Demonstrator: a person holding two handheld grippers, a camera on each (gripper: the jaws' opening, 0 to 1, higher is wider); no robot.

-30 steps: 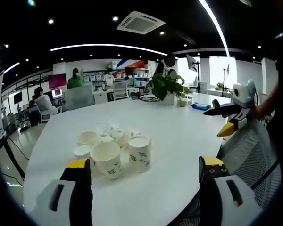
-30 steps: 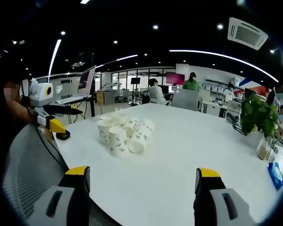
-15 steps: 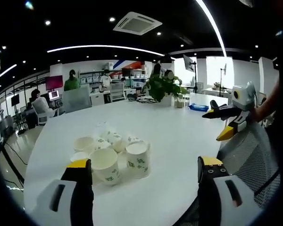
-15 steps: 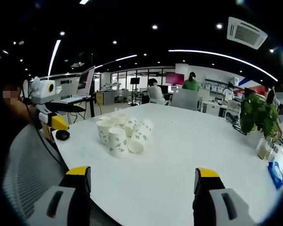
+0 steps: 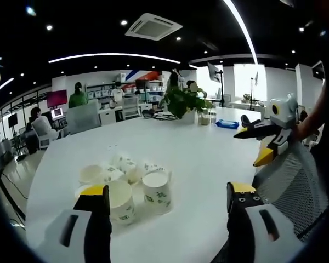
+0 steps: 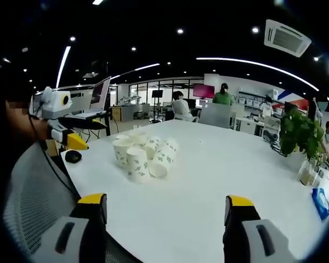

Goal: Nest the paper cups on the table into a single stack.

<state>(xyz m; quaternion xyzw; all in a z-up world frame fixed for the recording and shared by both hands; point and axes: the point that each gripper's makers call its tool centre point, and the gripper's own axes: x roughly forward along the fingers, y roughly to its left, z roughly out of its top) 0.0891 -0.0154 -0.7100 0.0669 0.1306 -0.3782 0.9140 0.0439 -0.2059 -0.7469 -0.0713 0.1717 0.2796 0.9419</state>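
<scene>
Several white paper cups point(image 5: 132, 183) with green prints sit in a loose cluster on the white round table point(image 5: 203, 150), some upright and some on their sides. My left gripper point(image 5: 167, 198) stands open just short of them, its jaws wide apart with nothing between. In the right gripper view the cup cluster point(image 6: 142, 154) lies left of centre on the table point(image 6: 219, 170), well beyond my open right gripper point(image 6: 164, 205). Each gripper appears in the other's view above the table's edge: the right gripper point(image 5: 247, 149) and the left gripper point(image 6: 97, 136), both with jaws apart.
A mesh office chair point(image 5: 290, 181) stands between me and the table. A potted plant point(image 5: 181, 101) and a blue packet point(image 5: 226, 124) sit at the far side. A black mouse point(image 6: 73, 156) lies near the table's edge. People work at desks behind.
The left gripper view has drifted, so the cups now sit lower and closer to its jaws. In the right gripper view the left gripper has edged toward the table.
</scene>
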